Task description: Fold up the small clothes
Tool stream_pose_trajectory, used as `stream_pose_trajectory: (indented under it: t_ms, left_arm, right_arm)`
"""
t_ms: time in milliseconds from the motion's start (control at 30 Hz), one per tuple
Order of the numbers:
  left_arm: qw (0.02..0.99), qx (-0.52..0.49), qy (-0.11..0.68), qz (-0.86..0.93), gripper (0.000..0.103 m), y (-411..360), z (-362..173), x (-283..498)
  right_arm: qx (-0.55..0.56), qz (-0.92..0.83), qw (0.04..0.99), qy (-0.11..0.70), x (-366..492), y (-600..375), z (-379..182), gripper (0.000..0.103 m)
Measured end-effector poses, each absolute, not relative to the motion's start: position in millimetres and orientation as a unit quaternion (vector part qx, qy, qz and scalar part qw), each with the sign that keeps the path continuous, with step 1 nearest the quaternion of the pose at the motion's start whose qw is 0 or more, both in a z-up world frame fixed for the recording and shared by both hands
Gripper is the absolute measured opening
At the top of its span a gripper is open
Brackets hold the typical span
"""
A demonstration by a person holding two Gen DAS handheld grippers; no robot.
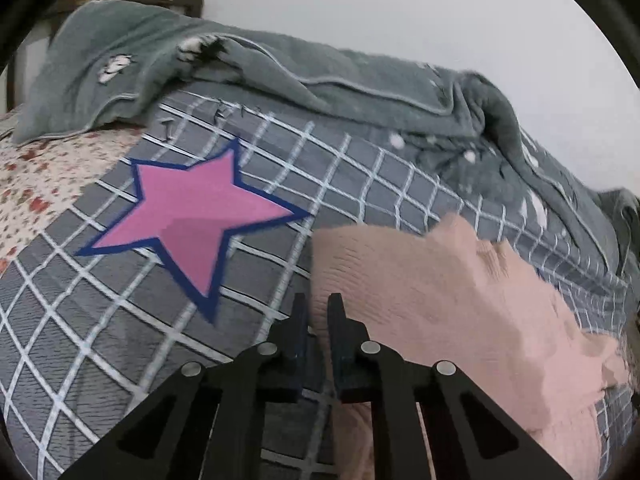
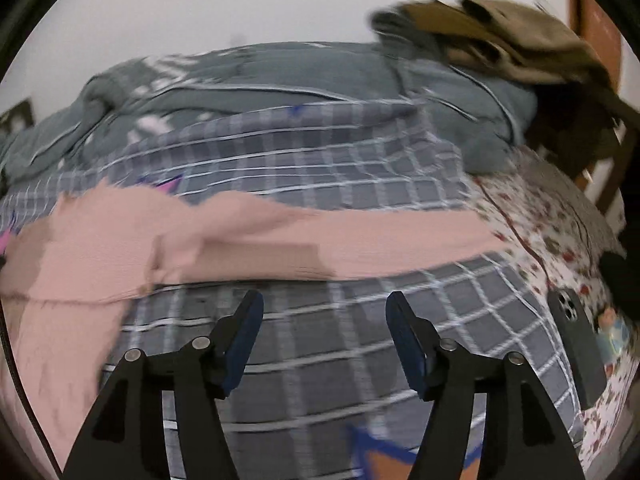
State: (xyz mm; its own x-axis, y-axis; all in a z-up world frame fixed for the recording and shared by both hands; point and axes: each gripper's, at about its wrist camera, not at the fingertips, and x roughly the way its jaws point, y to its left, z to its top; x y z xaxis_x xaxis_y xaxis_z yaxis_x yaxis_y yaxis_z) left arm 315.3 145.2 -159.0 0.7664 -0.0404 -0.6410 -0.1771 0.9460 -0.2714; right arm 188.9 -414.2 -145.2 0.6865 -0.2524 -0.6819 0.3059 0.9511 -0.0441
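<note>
The bed (image 1: 100, 340), under a grey checked cover, serves as the folding surface. The pink garment (image 1: 440, 300) lies spread across it, just beside the pink star (image 1: 192, 216), one sleeve stretched sideways. The left claw (image 1: 318, 308) looks clenched on the garment's edge, probably to lift a fold. The right claw (image 2: 324, 336) hangs released over bare cover, near a phone (image 2: 576, 340).

Checked quilt (image 1: 360, 184) covers bed beneath plain wall (image 1: 360, 8).
</note>
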Motion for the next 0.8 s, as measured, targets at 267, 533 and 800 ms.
stream_pose_trajectory:
  t_ms: [267, 533, 800]
  left_arm:
    - [0.920, -0.169, 0.354, -0.027, 0.057, 136.8, -161.4, 320.3]
    - [0.913, -0.158, 0.375, -0.020, 0.057, 129.1, -171.5, 328.3]
    - [0.914, -0.143, 0.378, -0.022, 0.057, 123.7, -173.6, 329.4]
  right_arm:
    - [0.095, -0.159, 0.906, 0.382, 197.3, -475.7, -168.1, 0.066]
    - [0.188, -0.147, 0.885, 0.401, 234.2, -517.9, -185.1, 0.067]
    - [0.252, -0.145, 0.871, 0.396, 252.1, -552.8, -192.2, 0.067]
